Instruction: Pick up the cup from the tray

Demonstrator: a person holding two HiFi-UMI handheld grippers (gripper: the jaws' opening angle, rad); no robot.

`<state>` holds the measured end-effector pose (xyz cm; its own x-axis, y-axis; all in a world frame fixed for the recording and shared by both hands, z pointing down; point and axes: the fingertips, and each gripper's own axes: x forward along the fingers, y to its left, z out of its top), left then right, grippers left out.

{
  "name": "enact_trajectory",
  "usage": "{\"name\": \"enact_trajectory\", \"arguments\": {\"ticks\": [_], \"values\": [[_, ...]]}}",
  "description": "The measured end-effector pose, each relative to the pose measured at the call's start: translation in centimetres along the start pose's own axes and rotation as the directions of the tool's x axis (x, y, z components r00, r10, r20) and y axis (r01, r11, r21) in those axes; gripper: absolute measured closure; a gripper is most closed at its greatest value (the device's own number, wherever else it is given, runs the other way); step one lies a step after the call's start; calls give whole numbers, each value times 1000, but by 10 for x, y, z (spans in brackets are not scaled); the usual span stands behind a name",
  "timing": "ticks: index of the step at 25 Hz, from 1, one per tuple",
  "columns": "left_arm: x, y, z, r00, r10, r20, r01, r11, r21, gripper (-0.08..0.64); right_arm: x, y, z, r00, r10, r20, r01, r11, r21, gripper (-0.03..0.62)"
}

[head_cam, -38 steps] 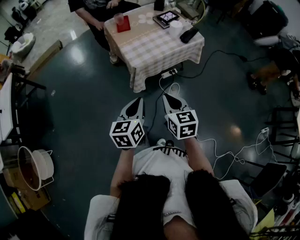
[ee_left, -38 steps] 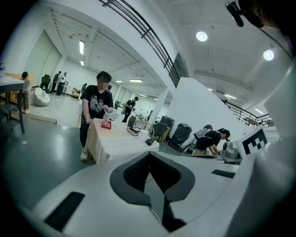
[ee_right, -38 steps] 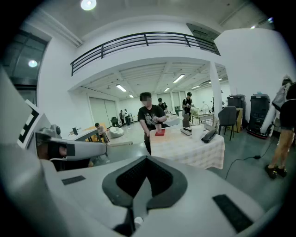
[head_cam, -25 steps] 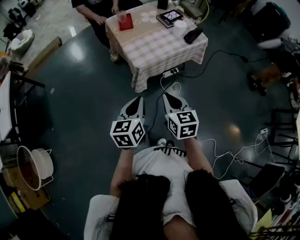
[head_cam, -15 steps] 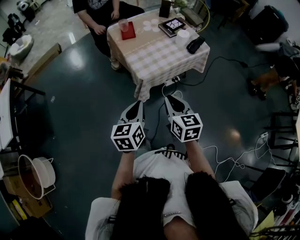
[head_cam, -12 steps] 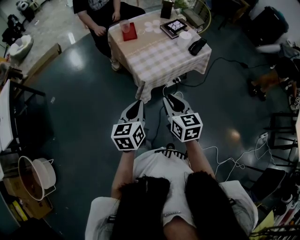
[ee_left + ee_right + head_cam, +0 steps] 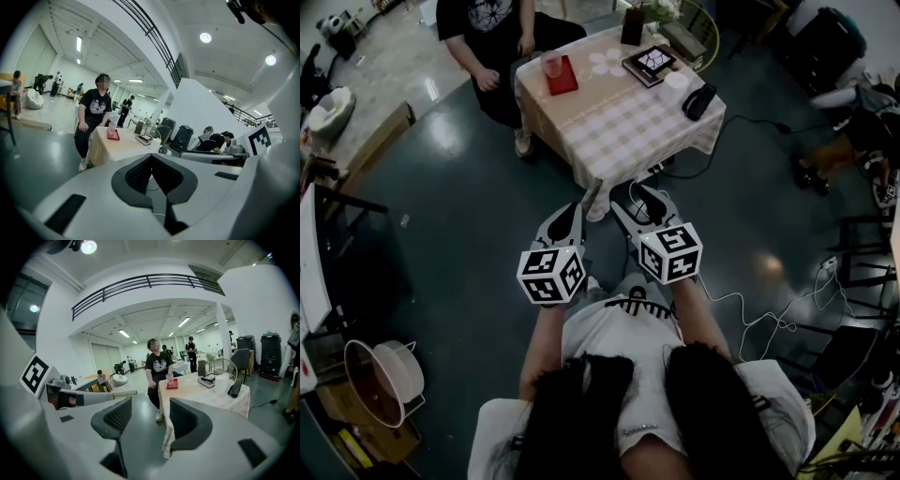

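A clear cup (image 7: 551,64) stands on a small red tray (image 7: 563,76) at the far left corner of a table with a checked cloth (image 7: 619,117). Both grippers hover over the dark floor, well short of the table. My left gripper (image 7: 571,212) is shut and holds nothing. My right gripper (image 7: 637,199) has its jaws opening, with nothing between them. The right gripper view shows the cup (image 7: 169,378) and tray (image 7: 172,385) far ahead, beyond the parted fingertips (image 7: 123,414). In the left gripper view the cup (image 7: 111,127) is small and distant.
A person in a black T-shirt (image 7: 483,28) sits at the table beside the tray. Also on the table are a book (image 7: 653,63), a white roll (image 7: 675,84) and a black pouch (image 7: 700,100). Cables (image 7: 741,309) lie on the floor at right. A wire rack (image 7: 384,375) stands at left.
The table has come nearer in the head view as the person moves toward it. My right gripper's jaws, shut before, have parted. The left gripper stays shut.
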<state>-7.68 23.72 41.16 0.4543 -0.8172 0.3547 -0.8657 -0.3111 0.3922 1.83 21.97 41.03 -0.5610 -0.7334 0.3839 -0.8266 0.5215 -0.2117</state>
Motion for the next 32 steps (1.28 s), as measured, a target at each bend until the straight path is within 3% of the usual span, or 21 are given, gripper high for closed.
{"name": "enact_trajectory", "arguments": {"ticks": [15, 32], "values": [[15, 47, 22, 998, 62, 13, -62, 998, 11, 554, 52, -5, 25, 1000, 6, 11, -6, 1000, -10, 328], [128, 87, 74, 991, 136, -6, -137, 990, -38, 554, 161, -88, 83, 998, 51, -32, -52, 998, -38, 307]]}}
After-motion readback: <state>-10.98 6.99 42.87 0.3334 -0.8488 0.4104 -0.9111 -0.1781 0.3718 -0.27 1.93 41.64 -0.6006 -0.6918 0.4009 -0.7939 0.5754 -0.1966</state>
